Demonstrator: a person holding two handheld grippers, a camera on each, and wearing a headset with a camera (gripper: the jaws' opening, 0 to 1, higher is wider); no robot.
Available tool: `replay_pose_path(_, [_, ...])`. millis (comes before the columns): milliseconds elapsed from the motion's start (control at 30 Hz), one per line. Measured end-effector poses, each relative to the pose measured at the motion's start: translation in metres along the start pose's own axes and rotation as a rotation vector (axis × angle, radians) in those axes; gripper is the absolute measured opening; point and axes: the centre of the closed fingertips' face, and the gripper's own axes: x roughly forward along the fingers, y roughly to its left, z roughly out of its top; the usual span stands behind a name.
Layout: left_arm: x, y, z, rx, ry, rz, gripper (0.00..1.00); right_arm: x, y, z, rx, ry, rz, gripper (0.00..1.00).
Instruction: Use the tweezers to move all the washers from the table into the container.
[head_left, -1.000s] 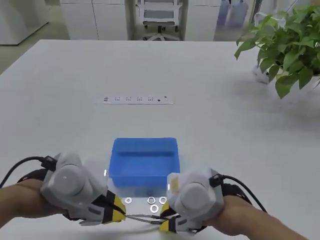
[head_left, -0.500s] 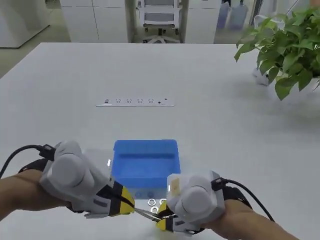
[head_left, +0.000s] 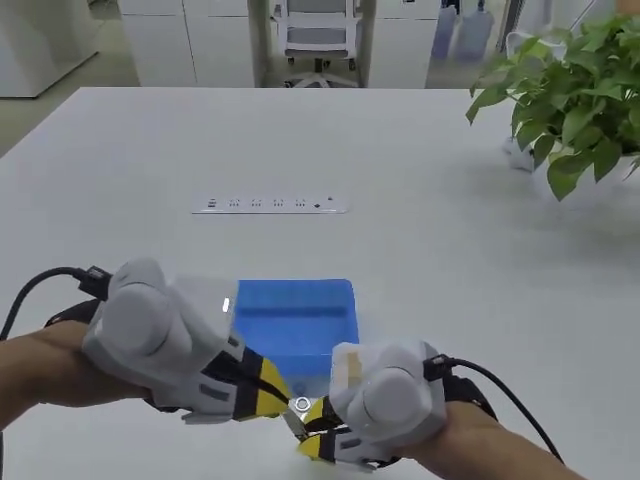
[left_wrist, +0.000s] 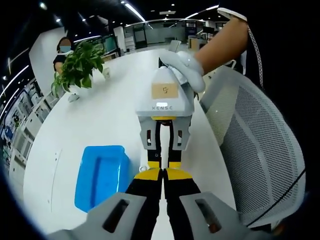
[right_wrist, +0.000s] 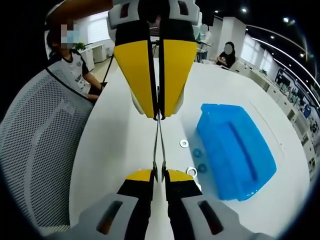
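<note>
The blue container (head_left: 297, 318) stands on the white table (head_left: 420, 260) just beyond both grippers. My left gripper (head_left: 278, 396) and right gripper (head_left: 312, 440) face each other tip to tip, and both are shut on the thin metal tweezers (head_left: 296, 422) between them. One washer (head_left: 302, 404) peeks out between the grippers. In the right gripper view the tweezers (right_wrist: 159, 145) run from my right gripper (right_wrist: 159, 175) up into the left one, with two washers (right_wrist: 184, 143) beside the container (right_wrist: 235, 150). The left gripper view looks along the left gripper (left_wrist: 162, 176) at the tweezers (left_wrist: 161, 150) and container (left_wrist: 100, 172).
A white power strip (head_left: 270, 204) lies beyond the container. A potted plant (head_left: 565, 100) stands at the far right. An office chair (head_left: 318, 30) is behind the table's far edge. A mesh chair (right_wrist: 45, 165) sits at the near edge.
My left gripper has moved right and forward toward the right gripper, so the two now nearly meet. It now covers most of the washers and tweezers.
</note>
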Motion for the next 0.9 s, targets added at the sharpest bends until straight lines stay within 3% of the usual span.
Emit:
replay_pose_path(300, [0.01, -0.001, 0.004, 0.004, -0.021, -0.017, 0.05, 0.004, 0.004, -0.003, 0.008, -0.001, 0.004, 0.1])
replay_pose_path(433, [0.012, -0.001, 0.007, -0.008, -0.051, -0.013, 0.05, 0.002, 0.003, -0.003, 0.016, -0.009, 0.003, 0.09])
replay_pose_path(633, [0.018, -0.004, -0.002, -0.005, -0.029, -0.02, 0.06, 0.003, 0.004, -0.002, 0.019, -0.013, 0.004, 0.1])
replay_pose_path(900, [0.016, -0.004, -0.002, -0.012, -0.03, -0.024, 0.06, 0.001, 0.002, 0.003, 0.033, -0.047, -0.005, 0.12])
